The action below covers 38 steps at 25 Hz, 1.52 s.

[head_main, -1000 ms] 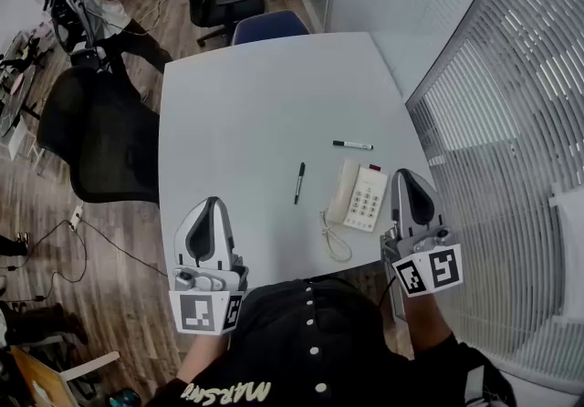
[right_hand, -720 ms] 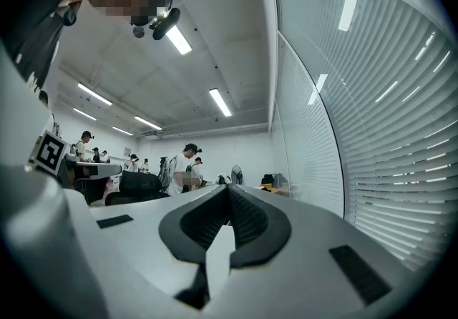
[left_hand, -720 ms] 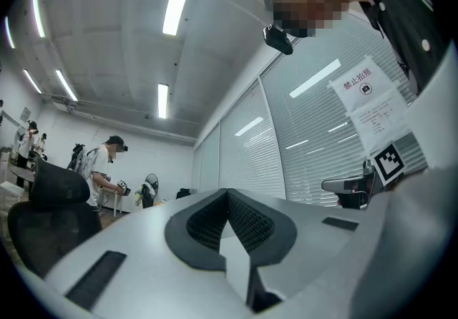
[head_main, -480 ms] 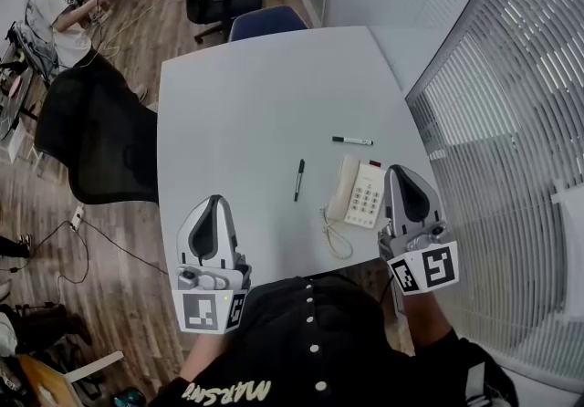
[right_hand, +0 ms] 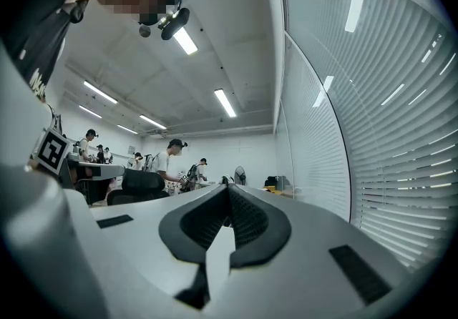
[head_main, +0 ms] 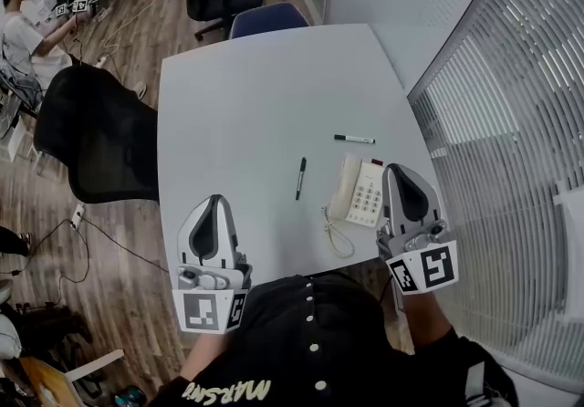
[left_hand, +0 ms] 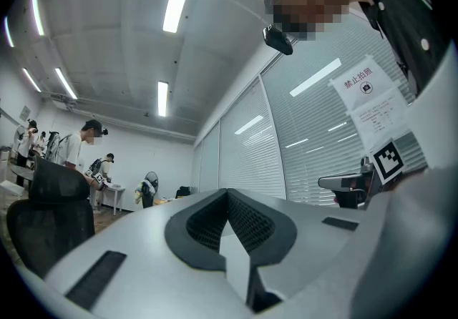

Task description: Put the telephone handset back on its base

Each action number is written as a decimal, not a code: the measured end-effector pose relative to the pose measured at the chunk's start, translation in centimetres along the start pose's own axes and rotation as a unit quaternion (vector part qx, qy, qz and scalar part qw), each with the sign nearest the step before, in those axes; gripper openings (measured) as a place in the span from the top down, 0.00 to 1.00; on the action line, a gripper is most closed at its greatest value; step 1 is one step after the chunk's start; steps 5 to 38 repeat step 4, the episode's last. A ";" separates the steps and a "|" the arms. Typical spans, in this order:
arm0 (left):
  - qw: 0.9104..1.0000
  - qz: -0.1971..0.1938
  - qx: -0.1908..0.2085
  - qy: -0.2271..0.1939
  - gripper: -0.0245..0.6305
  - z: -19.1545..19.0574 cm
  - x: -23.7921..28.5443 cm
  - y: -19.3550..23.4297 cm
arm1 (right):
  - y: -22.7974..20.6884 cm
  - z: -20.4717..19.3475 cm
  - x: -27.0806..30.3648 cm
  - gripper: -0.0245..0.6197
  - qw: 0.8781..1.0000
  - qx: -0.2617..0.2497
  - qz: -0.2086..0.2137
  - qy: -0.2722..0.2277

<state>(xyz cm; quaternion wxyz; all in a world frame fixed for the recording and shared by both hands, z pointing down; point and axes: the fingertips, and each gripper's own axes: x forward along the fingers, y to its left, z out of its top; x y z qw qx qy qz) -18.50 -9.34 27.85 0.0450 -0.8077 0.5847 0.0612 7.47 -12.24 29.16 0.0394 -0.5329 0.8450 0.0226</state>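
Just left of my right tool (head_main: 402, 173), jaws together and empty, the telephone (head_main: 367, 197) sat on the worktop (head_main: 255, 95), its right edge lost behind that tool. The handset (head_main: 345, 184) looked seated, too small to be sure. My left tool (head_main: 214, 203), well apart, was closed too.

The person wore a black top (head_main: 319, 355) with a row of small white buttons (head_main: 312, 318) down the front and pale lettering (head_main: 228, 391) across it. The left gripper (head_main: 215, 206) and the right gripper (head_main: 401, 175) had smooth light-grey teardrop shells with black ribbed lining round the jaws. Each carried a white marker cube printed with black squares, the left cube (head_main: 210, 311) and the right cube (head_main: 425, 270).
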 end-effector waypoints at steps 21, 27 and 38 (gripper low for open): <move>1.000 -0.002 -0.001 0.001 0.94 -0.4 -0.2 0.2 | 0.5 -0.5 0.1 0.92 1.000 -0.002 0.002 0.002; 1.000 -0.002 -0.001 0.001 0.94 -0.4 -0.2 0.2 | 0.5 -0.5 0.1 0.92 1.000 -0.002 0.002 0.002; 1.000 -0.002 -0.001 0.001 0.94 -0.4 -0.2 0.2 | 0.5 -0.5 0.1 0.92 1.000 -0.002 0.002 0.002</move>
